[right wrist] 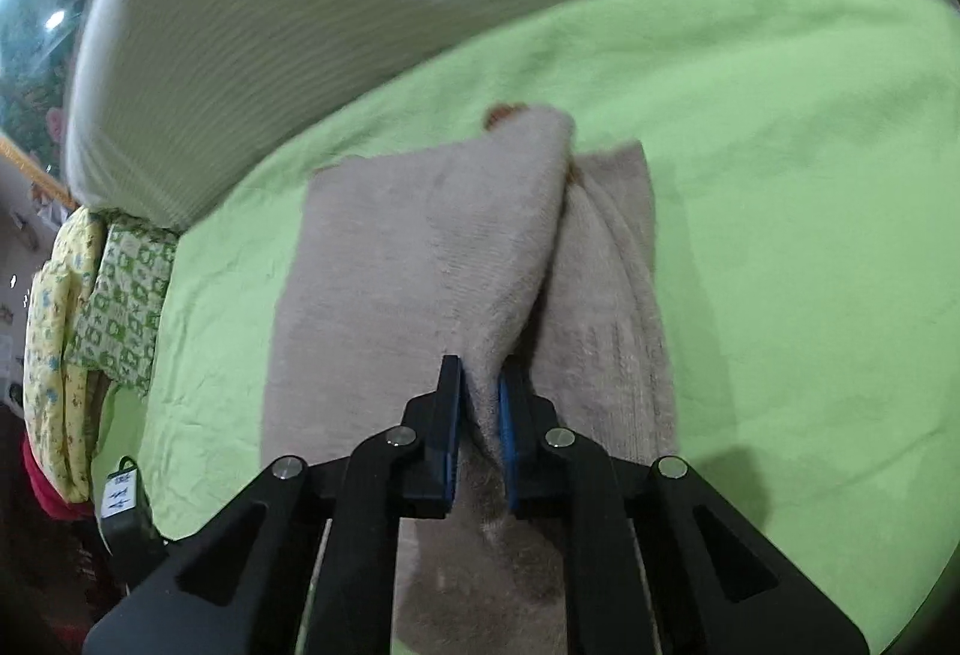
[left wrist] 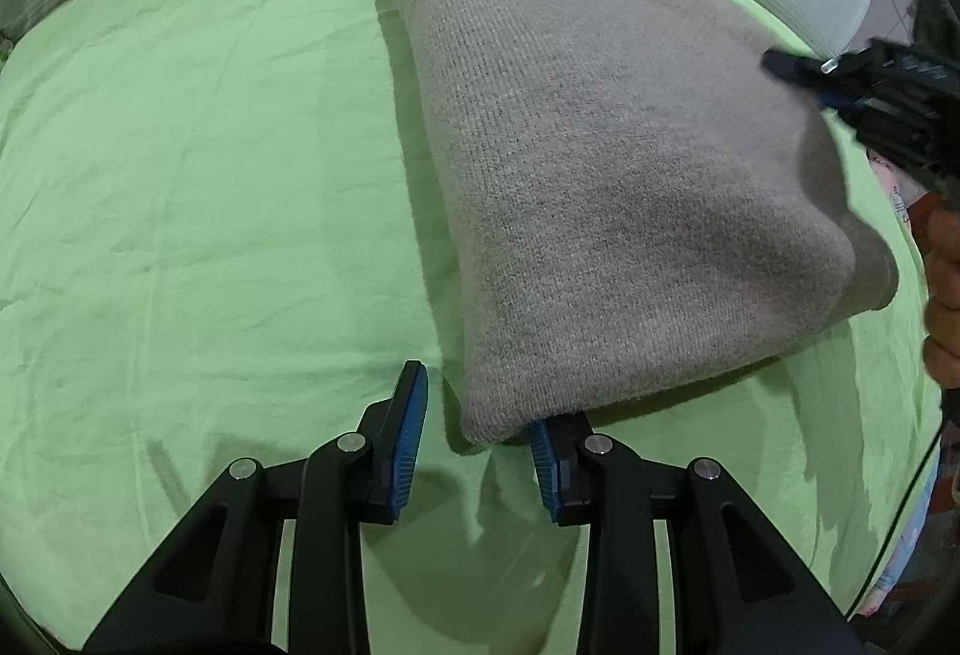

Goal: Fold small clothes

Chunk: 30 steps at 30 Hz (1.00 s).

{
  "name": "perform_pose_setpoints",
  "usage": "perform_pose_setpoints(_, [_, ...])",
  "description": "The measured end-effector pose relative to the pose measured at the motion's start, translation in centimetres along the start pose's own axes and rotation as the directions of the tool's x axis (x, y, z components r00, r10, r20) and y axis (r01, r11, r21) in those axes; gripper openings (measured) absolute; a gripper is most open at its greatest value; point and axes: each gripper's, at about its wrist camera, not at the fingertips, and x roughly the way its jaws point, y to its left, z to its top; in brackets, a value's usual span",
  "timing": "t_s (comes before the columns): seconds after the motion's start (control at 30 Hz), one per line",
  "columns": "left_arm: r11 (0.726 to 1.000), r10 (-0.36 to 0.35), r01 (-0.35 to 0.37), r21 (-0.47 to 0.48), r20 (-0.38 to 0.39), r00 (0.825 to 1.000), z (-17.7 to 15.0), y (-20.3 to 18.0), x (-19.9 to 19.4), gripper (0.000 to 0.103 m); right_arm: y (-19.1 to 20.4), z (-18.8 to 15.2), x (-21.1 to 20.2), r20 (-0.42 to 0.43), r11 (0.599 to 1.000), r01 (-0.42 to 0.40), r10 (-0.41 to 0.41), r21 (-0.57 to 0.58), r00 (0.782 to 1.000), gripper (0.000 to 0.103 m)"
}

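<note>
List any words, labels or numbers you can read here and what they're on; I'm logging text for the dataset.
No text can be read.
White tag on the black part at the lower left of the right wrist view: two arrow marks, small print above them too blurred to read.
Grey knit garment: no label shows.

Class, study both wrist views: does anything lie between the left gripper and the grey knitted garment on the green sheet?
Nothing visible does. The left gripper stands open at the near corner of the grey knitted garment, with only bare green sheet around it. The right gripper is already shut on a raised fold.
</note>
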Motion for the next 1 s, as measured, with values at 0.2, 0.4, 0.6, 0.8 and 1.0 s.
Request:
perform_pose_setpoints(0.2, [1.0,-0.007,0.007,0.004,-0.003,1.0,0.1,0.0,0.0,0.035,-0.7,-0.3,-1.6,0.05,0.999,0.031,-0.032,0.024,0.998,0.01])
perform_pose_setpoints(0.4, [1.0,-0.027,0.027,0.016,-0.006,1.0,0.2,0.0,-0.2,0.036,-3.6,-1.5,1.9,-0.006,0.992,0.066,-0.066,0.107,0.998,0.011])
perform_pose_setpoints(0.6, [0.988,-0.153,0.153,0.013,-0.026,0.988,0.1,0.9,-3.8,0.047,-3.6,-0.8,-0.5,0.026,0.993,0.052,-0.055,0.107,0.998,0.016])
perform_pose_setpoints(0.8, [0.976,-0.196,0.202,-0.084,0.069,0.978,3.1,2.6,-6.1,0.067,-4.2,-0.2,-1.0,0.051,0.991,0.04,-0.047,0.132,0.998,0.057])
perform_pose_setpoints(1.0, [0.947,-0.233,0.241,-0.211,0.06,0.971,8.0,3.7,-2.7,0.068,-4.2,0.4,0.3,0.047,0.988,0.022,-0.029,0.152,0.998,0.063])
